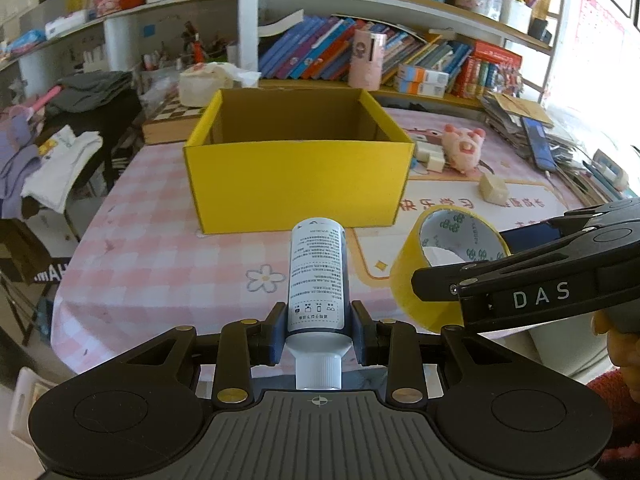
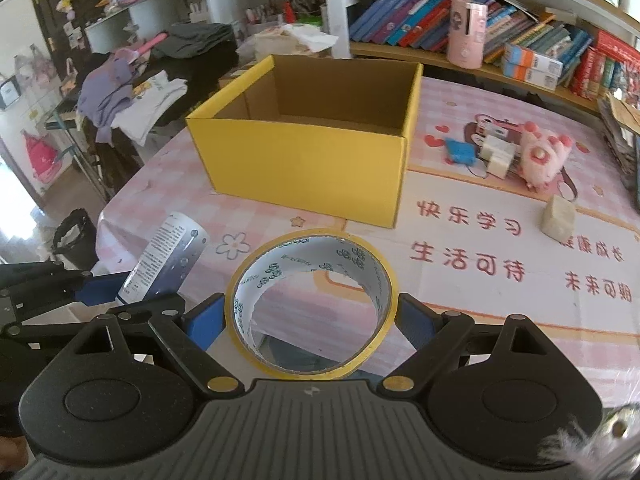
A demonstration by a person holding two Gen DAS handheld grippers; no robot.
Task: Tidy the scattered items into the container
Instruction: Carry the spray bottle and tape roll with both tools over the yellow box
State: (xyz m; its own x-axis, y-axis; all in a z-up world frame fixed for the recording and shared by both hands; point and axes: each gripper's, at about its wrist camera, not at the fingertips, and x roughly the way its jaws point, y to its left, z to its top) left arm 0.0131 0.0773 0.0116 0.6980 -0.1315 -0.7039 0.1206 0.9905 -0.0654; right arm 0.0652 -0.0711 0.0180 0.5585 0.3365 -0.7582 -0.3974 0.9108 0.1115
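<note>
Both grippers loaded, box straight ahead of each. Left gripper (image 1: 319, 330) clamps a white bottle (image 1: 318, 276) near its cap end — long axis points dead at the yellow box (image 1: 298, 184), cap toward the handle. Right gripper (image 2: 310, 316) is spread fairly wide, pinching a roll of yellow tape (image 2: 312, 304) across its outer rim. Box is open-topped and looks empty. Neither load is over the rim yet — both need lifting up and forward. My read: the 2 hands are about equally near.

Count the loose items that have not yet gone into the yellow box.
6 at least: bottle in the left tongs, tape roll in the right tongs, and pink plush, blue card, white blocks, beige cube on the table. Others may be hidden.
</note>
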